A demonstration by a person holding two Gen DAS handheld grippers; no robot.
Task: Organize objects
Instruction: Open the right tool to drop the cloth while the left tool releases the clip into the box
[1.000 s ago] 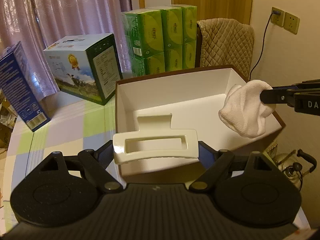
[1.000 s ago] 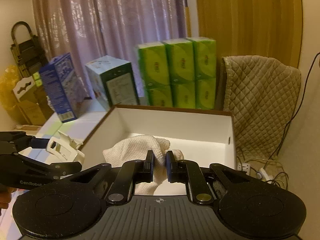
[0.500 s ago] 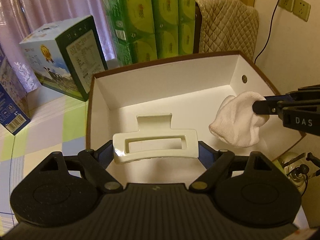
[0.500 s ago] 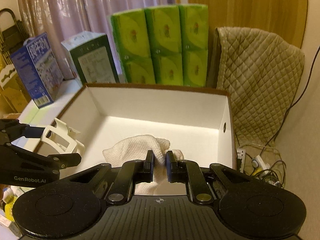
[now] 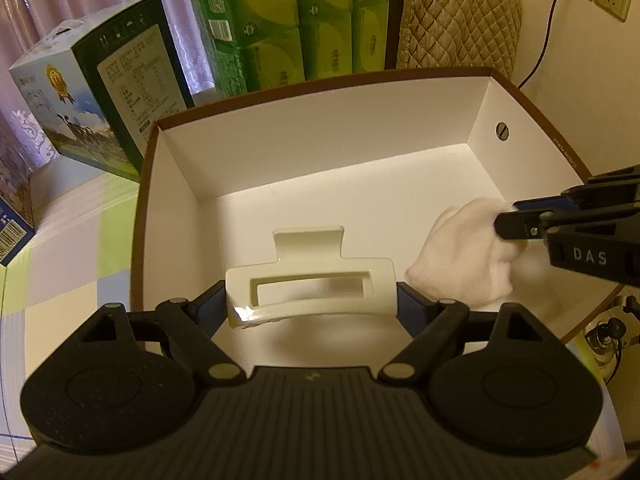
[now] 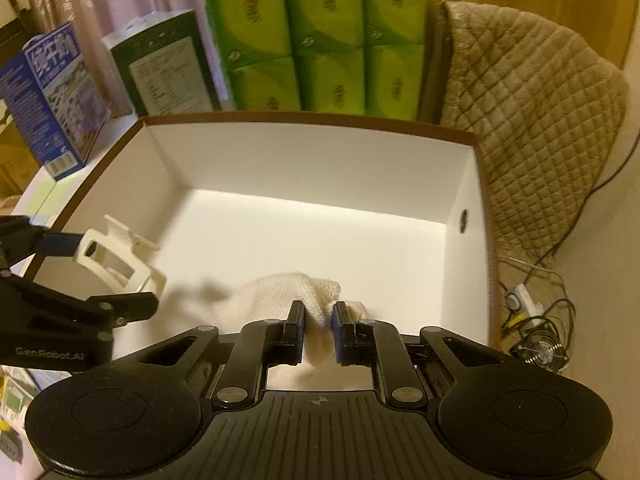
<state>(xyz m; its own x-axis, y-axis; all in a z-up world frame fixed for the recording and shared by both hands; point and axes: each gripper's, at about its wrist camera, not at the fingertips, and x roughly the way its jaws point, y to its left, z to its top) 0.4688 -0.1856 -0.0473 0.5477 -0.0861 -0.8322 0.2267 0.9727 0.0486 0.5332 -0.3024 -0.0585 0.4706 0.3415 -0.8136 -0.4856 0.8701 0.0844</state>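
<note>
Reaching into box [image 5: 320,128], L gripper [image 5: 312,300] clamping clip [image 5: 310,288], R [image 6: 318,328] cloth [image 6: 280,296]

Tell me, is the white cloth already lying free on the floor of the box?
No, the right gripper is shut on the white cloth, pinching it over the floor of the box.

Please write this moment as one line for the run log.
left gripper: shut on hair clip | right gripper: shut on white cloth | both over open box
</note>
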